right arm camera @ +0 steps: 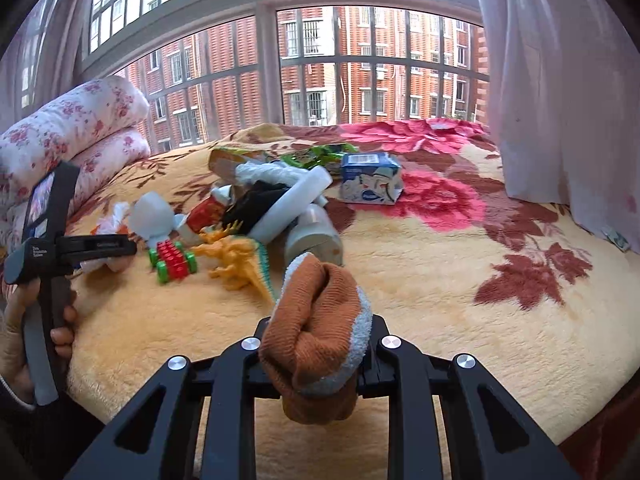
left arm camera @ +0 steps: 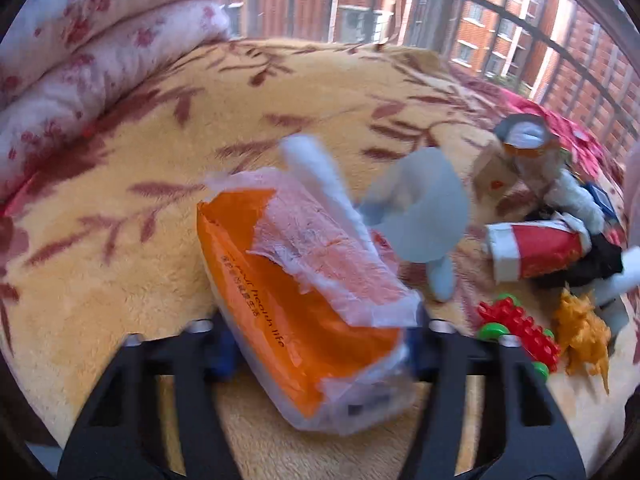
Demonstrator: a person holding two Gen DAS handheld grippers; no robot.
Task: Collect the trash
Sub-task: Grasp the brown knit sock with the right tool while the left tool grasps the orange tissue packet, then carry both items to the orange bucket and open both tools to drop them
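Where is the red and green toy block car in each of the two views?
Left wrist view: the toy block car lies at the lower right, on the blanket, just right of the left gripper.
Right wrist view: the car lies left of centre, beyond the right gripper.
Shared landmark: the yellow toy dinosaur lies right beside the car in both.

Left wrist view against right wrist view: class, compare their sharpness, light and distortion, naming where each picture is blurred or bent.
Left wrist view: motion blur smears the orange tissue pack between the fingers and the toys beyond; daylight is soft, with no hard shadows. Right wrist view: sharper, the brown sock and blue carton crisp; bright window, no glare. Both: fisheye bends the window bars, with dark corners.
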